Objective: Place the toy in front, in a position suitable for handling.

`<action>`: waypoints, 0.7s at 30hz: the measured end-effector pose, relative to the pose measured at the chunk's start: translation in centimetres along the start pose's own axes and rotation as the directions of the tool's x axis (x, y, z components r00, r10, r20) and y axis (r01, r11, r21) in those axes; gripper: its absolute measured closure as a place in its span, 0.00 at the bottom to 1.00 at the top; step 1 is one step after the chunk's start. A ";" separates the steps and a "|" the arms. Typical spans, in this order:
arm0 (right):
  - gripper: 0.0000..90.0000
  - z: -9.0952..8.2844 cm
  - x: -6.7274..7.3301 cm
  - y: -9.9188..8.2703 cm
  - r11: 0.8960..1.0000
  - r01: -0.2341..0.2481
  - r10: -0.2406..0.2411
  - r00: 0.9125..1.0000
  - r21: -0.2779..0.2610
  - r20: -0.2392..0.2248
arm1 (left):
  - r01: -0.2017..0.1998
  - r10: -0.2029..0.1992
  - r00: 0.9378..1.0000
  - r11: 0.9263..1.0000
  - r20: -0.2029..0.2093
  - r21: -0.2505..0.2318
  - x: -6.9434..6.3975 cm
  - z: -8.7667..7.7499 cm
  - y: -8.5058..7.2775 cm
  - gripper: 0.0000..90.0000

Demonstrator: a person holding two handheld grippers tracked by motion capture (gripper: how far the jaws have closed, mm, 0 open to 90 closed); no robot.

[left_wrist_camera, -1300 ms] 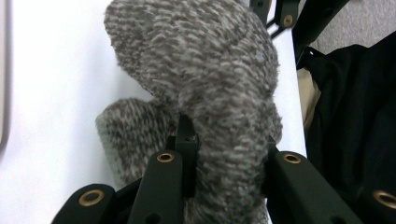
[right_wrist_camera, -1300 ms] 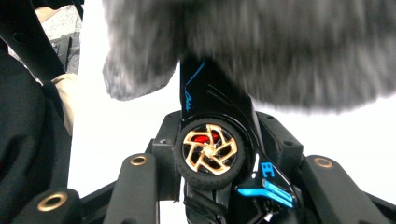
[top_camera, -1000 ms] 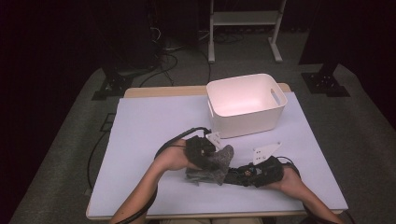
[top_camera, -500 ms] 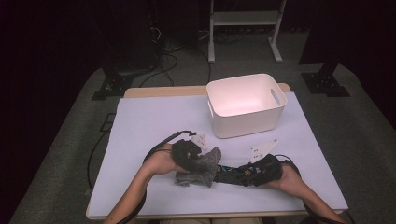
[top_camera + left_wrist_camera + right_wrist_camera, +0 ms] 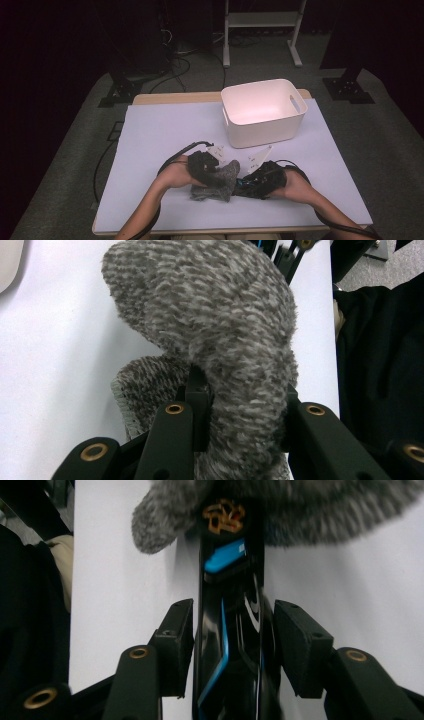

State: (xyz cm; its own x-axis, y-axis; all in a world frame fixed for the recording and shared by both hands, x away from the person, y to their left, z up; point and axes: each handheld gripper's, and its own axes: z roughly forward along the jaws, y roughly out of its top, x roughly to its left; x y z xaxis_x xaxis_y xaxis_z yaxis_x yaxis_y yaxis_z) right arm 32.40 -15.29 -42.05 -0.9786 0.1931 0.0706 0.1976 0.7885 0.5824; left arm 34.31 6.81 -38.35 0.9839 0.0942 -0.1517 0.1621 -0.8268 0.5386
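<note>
A: Sock [image 5: 218, 179] lies near the table's [image 5: 165, 125] front edge. Why?
B: The left gripper [image 5: 240, 405] pinches it tight there, to keep it put.
A: And the right gripper [image 5: 227, 640]?
B: Its jaws have just been opening; a black and blue tool [image 5: 230, 605] stands between them, its tip in the sock.

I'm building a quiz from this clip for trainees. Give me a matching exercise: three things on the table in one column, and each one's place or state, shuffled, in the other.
Things:
1. grey sock
2. white bin
3. black-and-blue object

Places or states:
a. stands empty at the far side of the table
b. clamped in the left claw
c. lies between the jaws of the right claw

Pairs: 1-b, 2-a, 3-c.

Note: the right claw's jaws have just been opening.
</note>
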 end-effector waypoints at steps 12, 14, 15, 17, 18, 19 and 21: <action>0.63 1.3 -0.4 2.0 0.998 0.027 -0.025 0.999 0.060 -0.023 | 0.006 -0.006 1.000 1.000 0.001 -0.018 0.1 -0.4 -0.5 0.79; 0.63 1.4 -0.4 2.3 0.998 0.032 -0.031 0.999 0.051 -0.018 | 0.017 -0.017 1.000 1.000 0.001 -0.026 0.1 -0.8 -0.6 0.79; 0.63 1.6 -0.4 2.5 0.998 0.037 -0.036 0.999 0.049 -0.019 | 0.020 -0.020 1.000 1.000 -0.002 -0.021 0.1 -1.0 -0.7 0.79; 0.63 1.9 -0.4 2.9 0.998 0.042 -0.041 0.999 0.044 -0.020 | 0.023 -0.023 1.000 1.000 -0.012 -0.017 0.1 -1.4 -0.8 0.79; 0.63 2.1 -0.4 3.2 0.998 0.046 -0.046 0.999 0.041 -0.022 | 0.024 -0.024 1.000 1.000 -0.017 -0.020 0.1 -1.7 -0.9 0.79; 0.63 2.2 -0.5 3.4 0.998 0.048 -0.047 0.999 0.036 -0.025 | 0.025 -0.026 0.999 0.999 -0.021 -0.022 0.1 -2.0 -1.0 0.79; 0.63 2.4 -0.6 3.8 0.999 0.051 -0.050 0.998 0.015 -0.029 | 0.032 -0.032 0.999 0.999 -0.025 -0.028 0.2 -2.6 -1.3 0.79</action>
State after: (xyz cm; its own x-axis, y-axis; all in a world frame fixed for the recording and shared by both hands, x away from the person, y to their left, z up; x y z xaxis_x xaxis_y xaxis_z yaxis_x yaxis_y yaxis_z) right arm 33.88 -10.96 -41.84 -0.9886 0.1363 0.0643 0.1484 0.8059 0.5731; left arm 34.51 9.39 -36.94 0.9797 0.1351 -0.1479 0.1953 -0.8077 0.5564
